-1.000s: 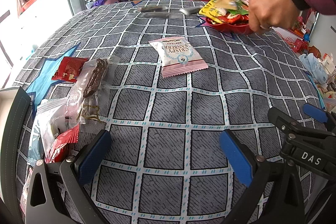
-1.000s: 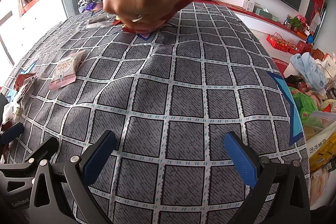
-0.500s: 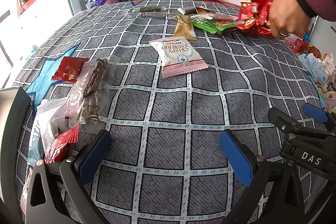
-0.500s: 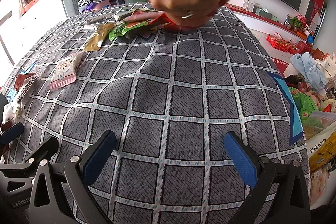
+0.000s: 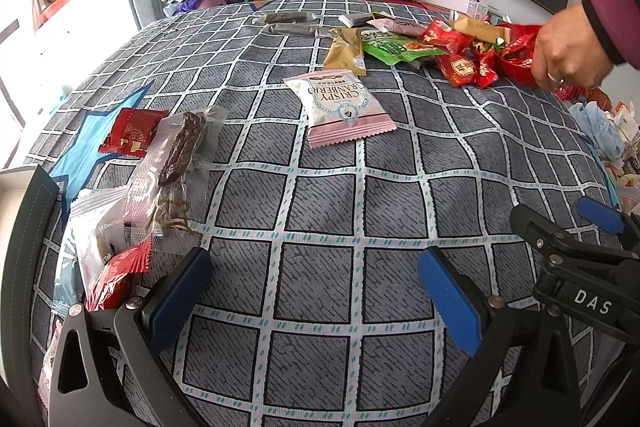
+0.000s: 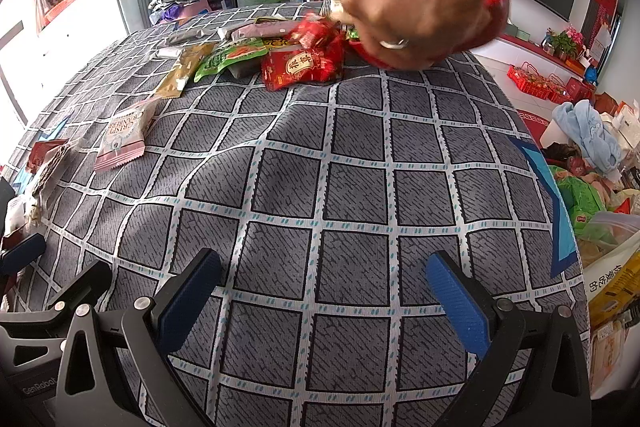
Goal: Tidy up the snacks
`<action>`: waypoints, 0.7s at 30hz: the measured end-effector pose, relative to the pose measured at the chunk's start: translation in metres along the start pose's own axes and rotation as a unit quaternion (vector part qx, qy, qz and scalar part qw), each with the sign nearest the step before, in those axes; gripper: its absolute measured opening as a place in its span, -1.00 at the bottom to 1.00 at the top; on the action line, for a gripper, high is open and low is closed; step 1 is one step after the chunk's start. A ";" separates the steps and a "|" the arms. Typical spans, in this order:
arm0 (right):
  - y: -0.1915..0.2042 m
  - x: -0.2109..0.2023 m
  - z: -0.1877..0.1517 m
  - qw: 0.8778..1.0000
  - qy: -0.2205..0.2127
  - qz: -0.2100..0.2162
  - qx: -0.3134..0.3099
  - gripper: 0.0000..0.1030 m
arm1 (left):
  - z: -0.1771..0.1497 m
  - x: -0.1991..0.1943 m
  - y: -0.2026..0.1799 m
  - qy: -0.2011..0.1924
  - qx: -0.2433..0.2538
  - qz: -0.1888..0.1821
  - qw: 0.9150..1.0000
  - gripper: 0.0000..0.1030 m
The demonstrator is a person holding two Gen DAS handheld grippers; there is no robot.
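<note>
The table (image 5: 320, 211) is covered by a grey checked cloth with a blue star at its left edge. A bare hand (image 6: 416, 11) wearing a ring is at the far right of the table and grips a red container (image 5: 516, 63), tilted toward the cloth. A heap of snacks (image 6: 296, 55) lies touching that container at the far edge: red packets, a green packet (image 5: 392, 49), a pink bar and a gold sachet (image 5: 346, 53). Two grey wrapped bars lie beyond the heap, nearer the far edge.

A pink cranberry packet (image 5: 340, 107) lies flat near the table centre, apart from the heap. At the left edge lie a small red packet (image 5: 130, 131), a clear packet with a dark bar (image 5: 176, 155), and a white packet partly under it.

The left gripper (image 5: 312, 295) sits at the near edge with its blue pads wide apart and nothing between them. The right gripper (image 6: 320, 299) sits just beside it at the near edge, likewise spread wide and empty. Both are well apart from every snack.
</note>
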State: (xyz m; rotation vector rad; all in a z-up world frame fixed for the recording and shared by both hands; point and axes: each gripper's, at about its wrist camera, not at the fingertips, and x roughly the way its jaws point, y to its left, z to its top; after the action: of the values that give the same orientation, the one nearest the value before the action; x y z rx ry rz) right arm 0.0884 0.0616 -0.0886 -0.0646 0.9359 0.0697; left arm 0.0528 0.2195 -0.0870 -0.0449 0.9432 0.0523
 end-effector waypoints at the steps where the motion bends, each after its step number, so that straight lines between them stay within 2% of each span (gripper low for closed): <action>1: -0.001 0.000 0.000 1.000 0.000 0.000 0.000 1.00 | 0.000 0.000 0.000 0.000 0.000 0.000 1.000 1.00; 21: 0.002 0.000 0.000 1.000 0.000 0.000 0.000 1.00 | 0.000 0.000 0.000 0.000 0.000 0.000 1.000 1.00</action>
State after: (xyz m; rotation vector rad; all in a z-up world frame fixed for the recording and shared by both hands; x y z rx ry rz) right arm 0.0883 0.0639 -0.0882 -0.0647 0.9358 0.0697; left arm 0.0527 0.2193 -0.0869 -0.0447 0.9433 0.0524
